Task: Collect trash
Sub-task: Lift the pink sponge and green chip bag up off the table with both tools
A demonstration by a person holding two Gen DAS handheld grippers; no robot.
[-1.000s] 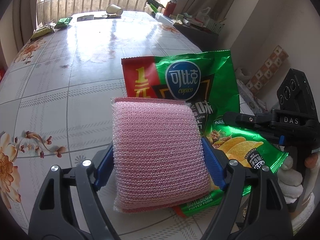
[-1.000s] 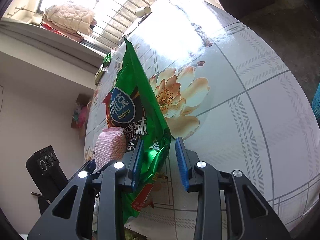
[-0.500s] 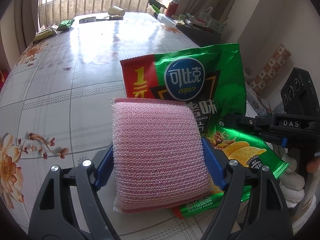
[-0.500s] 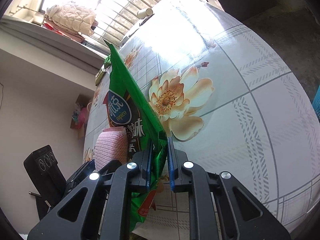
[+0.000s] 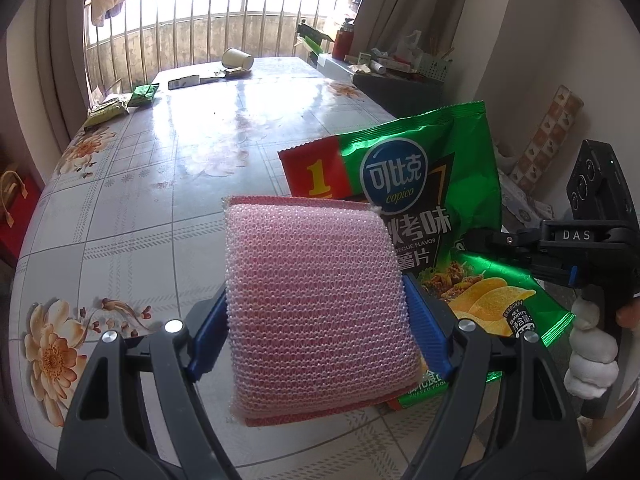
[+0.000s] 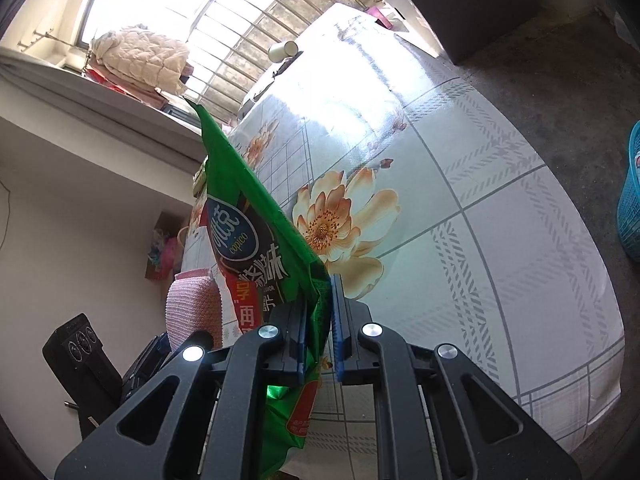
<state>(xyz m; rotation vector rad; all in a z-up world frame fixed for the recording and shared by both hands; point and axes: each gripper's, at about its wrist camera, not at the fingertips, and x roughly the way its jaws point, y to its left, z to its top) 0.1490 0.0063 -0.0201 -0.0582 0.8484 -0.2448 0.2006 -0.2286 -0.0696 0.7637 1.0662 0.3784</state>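
Observation:
My left gripper (image 5: 316,328) is shut on a pink mesh sponge (image 5: 316,296) and holds it above the floral table (image 5: 132,208). My right gripper (image 6: 320,336) is shut on the edge of a green and red chip bag (image 6: 256,240) and holds it up off the table, tilted. The bag (image 5: 420,208) stands just behind and right of the sponge in the left wrist view, with the right gripper (image 5: 480,236) at its right edge. The sponge (image 6: 196,304) shows left of the bag in the right wrist view.
At the table's far end lie a tipped paper cup (image 5: 237,58), small green wrappers (image 5: 144,94) and flat paper scraps (image 5: 184,81). A cluttered side cabinet (image 5: 396,68) stands at the far right. A blue basket (image 6: 630,200) sits on the floor to the right.
My right gripper closed on the chip bag and lifted it off the table. Both grippers rose; the left one still holds the sponge.

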